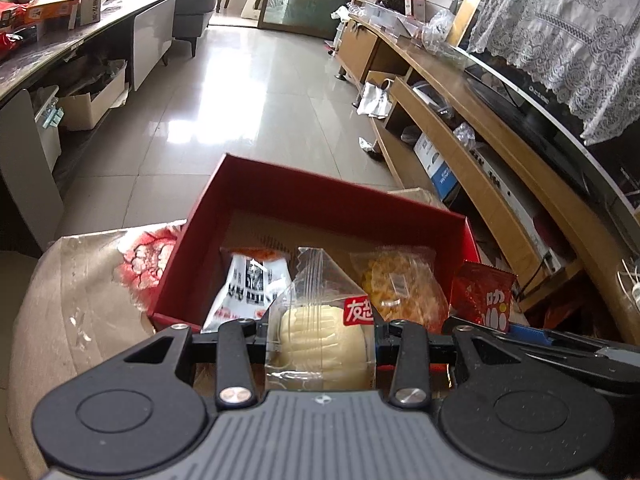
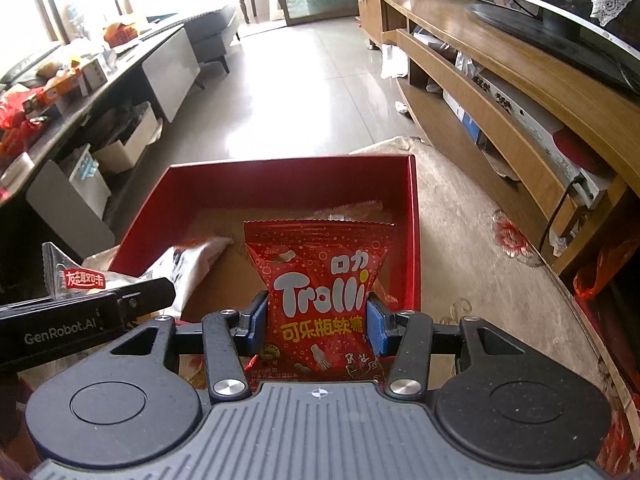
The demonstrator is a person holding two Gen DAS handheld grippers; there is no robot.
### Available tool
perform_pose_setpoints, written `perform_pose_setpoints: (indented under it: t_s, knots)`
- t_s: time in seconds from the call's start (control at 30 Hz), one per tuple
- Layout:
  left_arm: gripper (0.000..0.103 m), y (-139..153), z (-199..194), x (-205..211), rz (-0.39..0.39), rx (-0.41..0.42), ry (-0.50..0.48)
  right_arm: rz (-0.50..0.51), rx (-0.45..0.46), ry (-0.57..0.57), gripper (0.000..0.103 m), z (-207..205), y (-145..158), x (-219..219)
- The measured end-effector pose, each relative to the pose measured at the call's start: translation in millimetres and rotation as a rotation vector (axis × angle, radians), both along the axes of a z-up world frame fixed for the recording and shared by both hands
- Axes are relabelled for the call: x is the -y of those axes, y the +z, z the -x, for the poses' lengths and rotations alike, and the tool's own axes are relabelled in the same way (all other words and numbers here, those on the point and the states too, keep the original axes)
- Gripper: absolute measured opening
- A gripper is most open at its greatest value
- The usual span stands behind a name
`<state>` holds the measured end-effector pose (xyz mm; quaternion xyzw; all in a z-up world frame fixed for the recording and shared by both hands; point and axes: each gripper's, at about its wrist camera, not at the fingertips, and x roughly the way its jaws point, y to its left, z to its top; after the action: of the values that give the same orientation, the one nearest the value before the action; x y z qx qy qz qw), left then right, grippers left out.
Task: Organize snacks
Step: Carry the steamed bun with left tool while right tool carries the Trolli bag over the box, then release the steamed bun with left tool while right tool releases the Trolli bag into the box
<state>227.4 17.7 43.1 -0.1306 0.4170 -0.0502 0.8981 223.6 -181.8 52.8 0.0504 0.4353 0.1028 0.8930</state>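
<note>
A red open box stands on a low table ahead of both grippers. My left gripper is shut on a clear packet with a pale bun, held over the box's near edge. My right gripper is shut on a red Trolli candy bag, also above the near edge. Inside the box lie a white-and-black snack packet and a clear packet of yellow pastry. The left gripper's side with the bun packet shows at the left of the right wrist view.
The table top is beige with red flower prints. A wooden TV stand runs along the right. A dark long table with boxes and snacks lines the left. Tiled floor lies beyond.
</note>
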Motion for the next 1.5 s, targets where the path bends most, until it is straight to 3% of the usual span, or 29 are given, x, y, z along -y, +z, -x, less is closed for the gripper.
perform_pose_setpoints:
  t_s: [0.27, 1.17, 1.5]
  knots:
    - [0.038, 1, -24, 4, 0.010, 0.021, 0.013, -0.005, 0.012, 0.008, 0.057, -17, 0, -4]
    - [0.038, -26, -84, 20, -0.064, 0.020, 0.039, -0.016, 0.000, -0.026, 0.057, -58, -31, -1]
    - [0.042, -26, -86, 17, -0.054, 0.016, 0.039, 0.018, 0.017, -0.023, 0.068, -63, -34, -10]
